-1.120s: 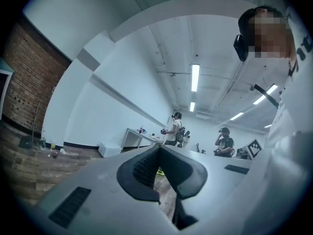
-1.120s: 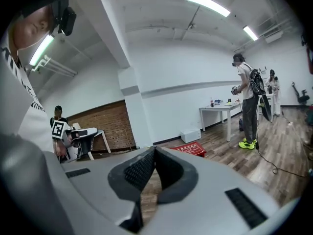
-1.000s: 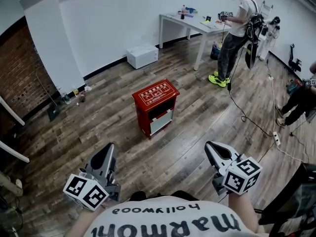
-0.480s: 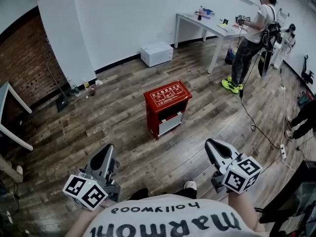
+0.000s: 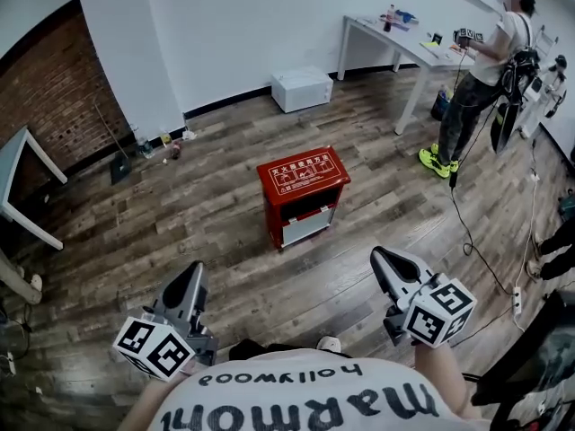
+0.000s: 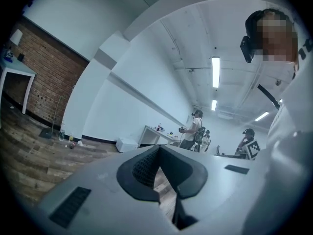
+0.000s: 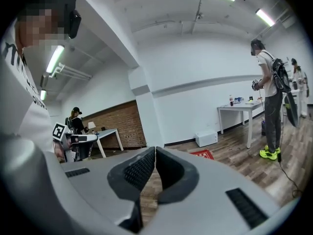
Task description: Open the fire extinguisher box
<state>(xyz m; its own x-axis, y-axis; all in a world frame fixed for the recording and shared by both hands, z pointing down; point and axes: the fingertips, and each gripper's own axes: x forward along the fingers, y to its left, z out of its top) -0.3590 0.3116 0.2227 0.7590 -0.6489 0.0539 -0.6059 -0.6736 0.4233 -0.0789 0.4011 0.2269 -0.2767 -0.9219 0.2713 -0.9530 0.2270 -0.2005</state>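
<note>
At far left, brick wall (image 5: 56, 97) and wood floor; no writing there.

Lower left: left gripper (image 5: 195, 269), jaws pressed together with nothing between them, confirmed in the left gripper view (image 6: 157, 149). Marker cube at its rear, black-and-white squares only, no letters.

Bottom centre: white shirt (image 5: 296, 393) printed upside down, "hollywood" over larger "marmon", the end cut off.

Centre, slightly right of the midline: red fire extinguisher box (image 5: 304, 191), upright on the floor, lid shut. Ahead of both grippers and well apart from each. Lid's long side running left to right across the head view, tilted a little up to the right; front face with its pale panel turned toward the wearer. White characters and a small printed panel on the lid, too small to read. Only a sliver of the red top in the right gripper view (image 7: 201, 153).

Lower right: right gripper (image 5: 382, 255), jaws likewise closed on nothing (image 7: 155, 149). Judged the nearer of the 2 to the box; approach needed before any contact.

Upper right: white table (image 5: 377, 36) and a standing person (image 5: 485, 70).
</note>
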